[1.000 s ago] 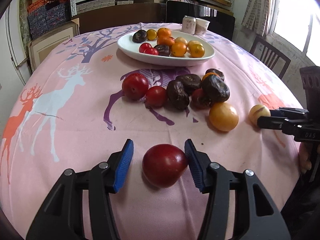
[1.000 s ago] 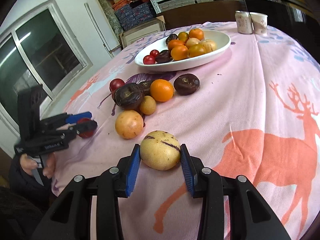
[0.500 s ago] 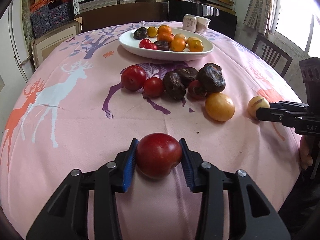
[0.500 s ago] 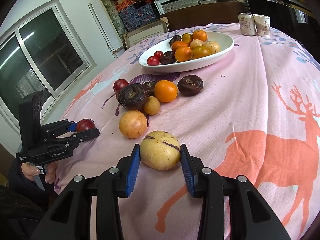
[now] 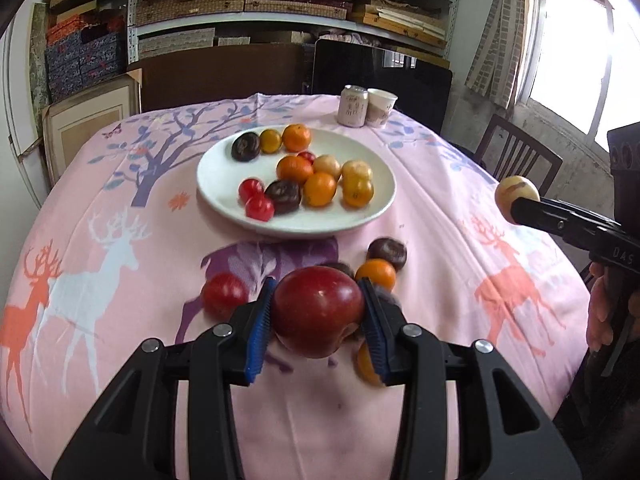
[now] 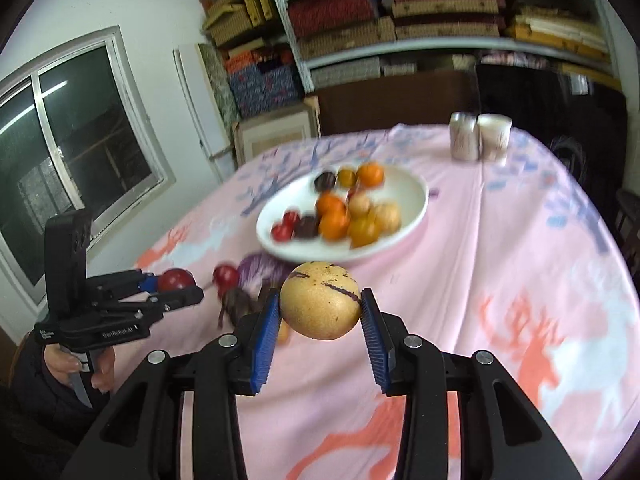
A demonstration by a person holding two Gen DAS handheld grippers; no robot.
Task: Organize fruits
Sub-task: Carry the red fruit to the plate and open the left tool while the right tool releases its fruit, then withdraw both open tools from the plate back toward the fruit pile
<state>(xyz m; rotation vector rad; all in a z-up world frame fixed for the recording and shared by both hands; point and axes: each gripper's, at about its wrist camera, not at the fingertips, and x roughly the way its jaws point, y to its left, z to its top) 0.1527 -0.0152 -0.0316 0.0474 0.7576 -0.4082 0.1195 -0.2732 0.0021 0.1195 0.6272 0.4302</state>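
My left gripper [image 5: 318,316] is shut on a dark red plum [image 5: 318,310] and holds it in the air above the loose fruit on the table. My right gripper [image 6: 320,312] is shut on a yellow fruit with dark marks [image 6: 320,300], also lifted; it shows at the right of the left wrist view [image 5: 516,196]. A white plate [image 5: 372,212] holding several oranges, red and dark fruits sits beyond both grippers, and also shows in the right wrist view [image 6: 408,212]. Loose fruit lies in front of the plate: a red one [image 5: 224,294], an orange [image 5: 376,274], a dark one [image 5: 387,252].
A can [image 5: 353,106] and a paper cup [image 5: 382,107] stand at the far edge of the round table with its pink deer-print cloth [image 5: 120,240]. A wooden chair [image 5: 516,156] stands at the right. Shelves of boxes fill the back wall.
Both grippers have risen off the table with their fruit and moved toward the plate. The left gripper shut on the red plum a second ago.
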